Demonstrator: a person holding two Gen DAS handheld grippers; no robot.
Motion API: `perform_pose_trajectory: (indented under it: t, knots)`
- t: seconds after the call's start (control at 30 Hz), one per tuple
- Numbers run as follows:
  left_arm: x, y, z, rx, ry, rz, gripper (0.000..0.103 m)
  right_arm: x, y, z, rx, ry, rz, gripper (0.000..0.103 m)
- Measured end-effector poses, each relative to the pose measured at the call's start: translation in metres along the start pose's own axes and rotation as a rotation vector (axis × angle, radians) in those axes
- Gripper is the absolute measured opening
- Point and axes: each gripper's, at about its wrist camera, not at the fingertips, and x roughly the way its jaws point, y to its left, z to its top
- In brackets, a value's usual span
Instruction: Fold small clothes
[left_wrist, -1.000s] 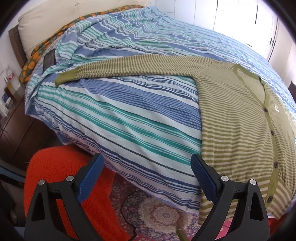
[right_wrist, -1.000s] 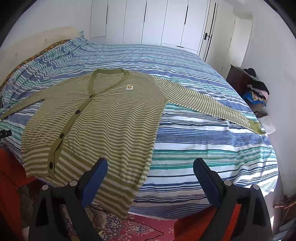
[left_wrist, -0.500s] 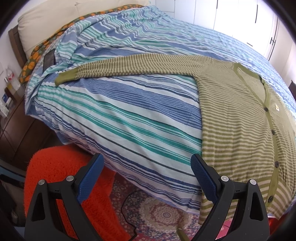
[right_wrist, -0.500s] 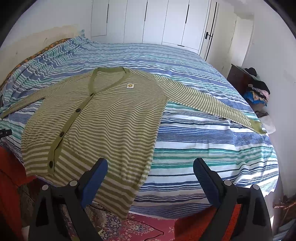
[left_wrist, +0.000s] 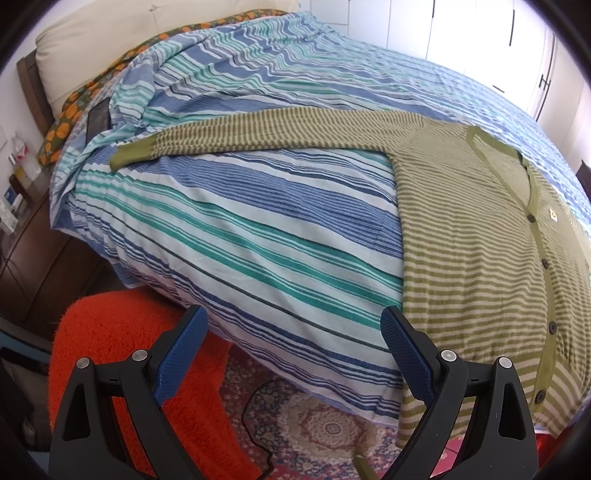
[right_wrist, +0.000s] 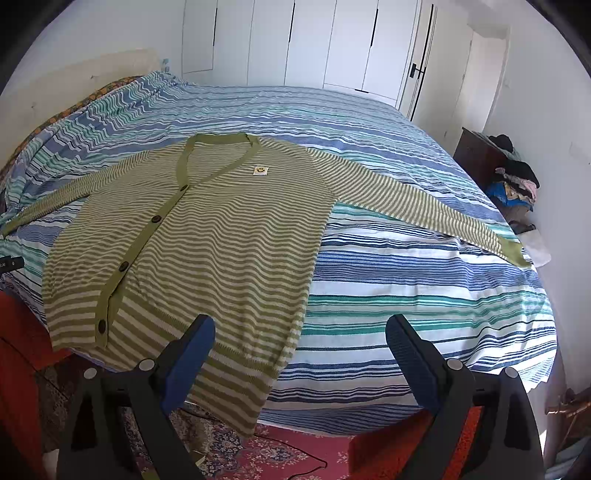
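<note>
A green and cream striped cardigan (right_wrist: 221, 236) lies flat, buttoned, on the striped bed, both sleeves spread out; its hem hangs over the near edge. In the left wrist view the cardigan (left_wrist: 480, 266) is at the right, its sleeve (left_wrist: 258, 136) reaching left to a green cuff (left_wrist: 129, 157). The other cuff (right_wrist: 515, 253) lies at the bed's right side. My left gripper (left_wrist: 293, 336) is open and empty, held before the bed's near edge, left of the cardigan. My right gripper (right_wrist: 300, 338) is open and empty, just above the hem's right corner.
The bed (right_wrist: 406, 295) has a blue, teal and white striped cover. An orange fluffy seat (left_wrist: 122, 350) and a patterned rug (left_wrist: 325, 428) lie below the near edge. A nightstand with clothes (right_wrist: 509, 173) stands at the right, white wardrobes (right_wrist: 314, 44) behind, a pillow (left_wrist: 110, 40) far left.
Both grippers have shifted very slightly; the views are almost the same. Both stay open and the cardigan has not moved.
</note>
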Motion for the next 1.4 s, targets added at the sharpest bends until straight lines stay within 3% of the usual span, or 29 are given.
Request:
perform_pose_trajectory:
  t: [0.43, 0.57, 0.7, 0.9, 1.07, 1.17, 1.2, 1.3, 1.4]
  knots:
    - [-0.002, 0.001, -0.001, -0.004, -0.013, -0.004, 0.095, 0.0, -0.001, 0.0, 0.004, 0.001, 0.004, 0.093]
    - [-0.002, 0.005, 0.0, -0.018, -0.012, -0.003, 0.095, 0.001, -0.022, 0.003, 0.106, -0.01, 0.067, 0.093]
    - [0.0, 0.004, 0.001, -0.014, -0.001, 0.004, 0.095, 0.007, -0.091, 0.009, 0.329, -0.04, 0.096, 0.093]
    - [-0.002, -0.005, -0.001, 0.021, -0.007, 0.022, 0.095, 0.029, -0.267, 0.018, 0.726, -0.098, 0.022, 0.093]
    - [0.0, -0.01, 0.0, 0.025, 0.006, 0.048, 0.095, 0.067, -0.396, -0.009, 1.149, -0.136, 0.116, 0.093]
    - [0.003, -0.017, 0.0, 0.037, 0.017, 0.072, 0.095, 0.095, -0.43, -0.023, 1.278, -0.13, 0.198, 0.092]
    - [0.003, -0.019, 0.0, 0.043, 0.02, 0.081, 0.095, 0.104, -0.437, -0.025, 1.301, -0.129, 0.226, 0.087]
    - [0.006, -0.026, 0.001, 0.061, 0.024, 0.116, 0.095, 0.123, -0.447, -0.022, 1.325, -0.157, 0.258, 0.084]
    - [0.011, -0.032, 0.001, 0.08, 0.037, 0.146, 0.095, 0.145, -0.455, -0.017, 1.327, -0.12, 0.256, 0.082]
